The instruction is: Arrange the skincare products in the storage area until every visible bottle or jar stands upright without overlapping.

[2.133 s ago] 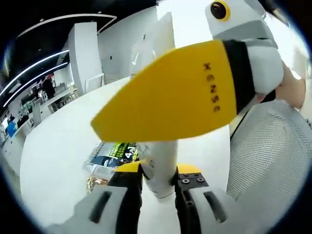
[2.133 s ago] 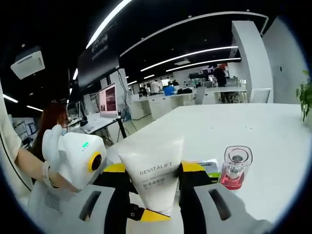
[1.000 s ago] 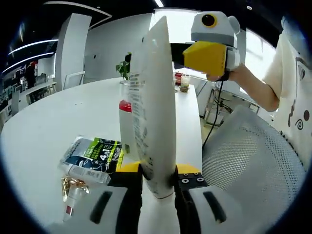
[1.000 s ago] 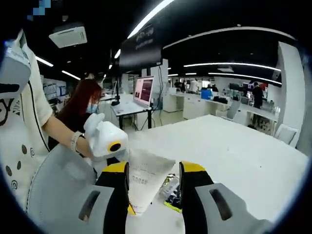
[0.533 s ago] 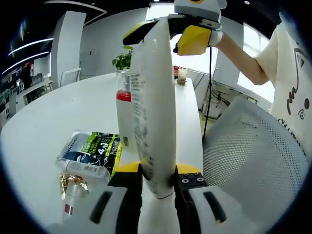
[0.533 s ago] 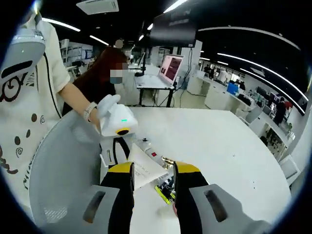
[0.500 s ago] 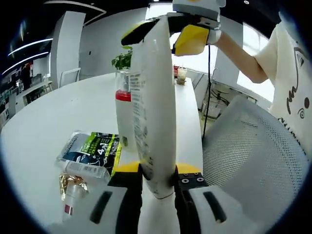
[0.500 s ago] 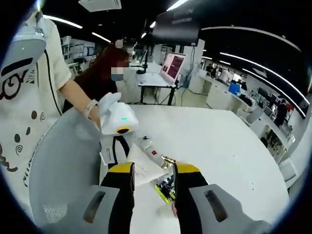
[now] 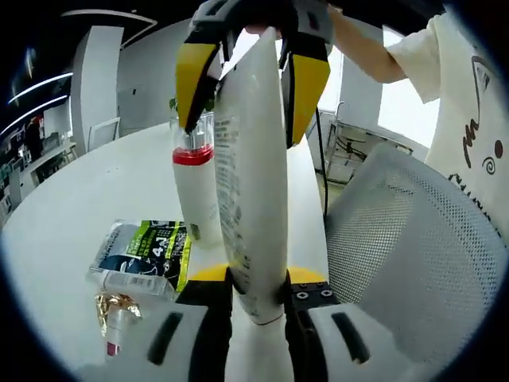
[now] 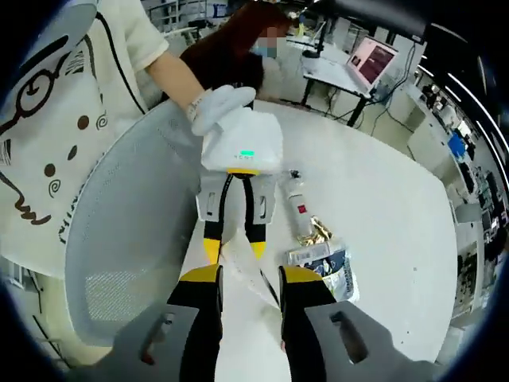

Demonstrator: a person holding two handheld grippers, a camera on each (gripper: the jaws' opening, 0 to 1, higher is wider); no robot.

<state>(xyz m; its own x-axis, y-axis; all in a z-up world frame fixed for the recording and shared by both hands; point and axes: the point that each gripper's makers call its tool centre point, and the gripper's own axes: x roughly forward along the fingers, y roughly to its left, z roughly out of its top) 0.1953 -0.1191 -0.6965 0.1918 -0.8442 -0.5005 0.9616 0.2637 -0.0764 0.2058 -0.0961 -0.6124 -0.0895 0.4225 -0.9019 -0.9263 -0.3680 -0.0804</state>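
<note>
The tall soft tube [image 9: 253, 175] is white with fine dark print down its side. The slim white bottle [image 9: 196, 195] wears a red band under a clear cap. The flat sachet [image 9: 147, 253] is green, black and white. The mesh chair back [image 9: 413, 239] is pale grey; the round table [image 9: 87, 199] is white.

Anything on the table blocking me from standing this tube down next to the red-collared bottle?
Nothing visible does: white tube is clamped by left gripper; the table right of the bottle looks bare. The green sachet lies on the bottle's other side.
</note>
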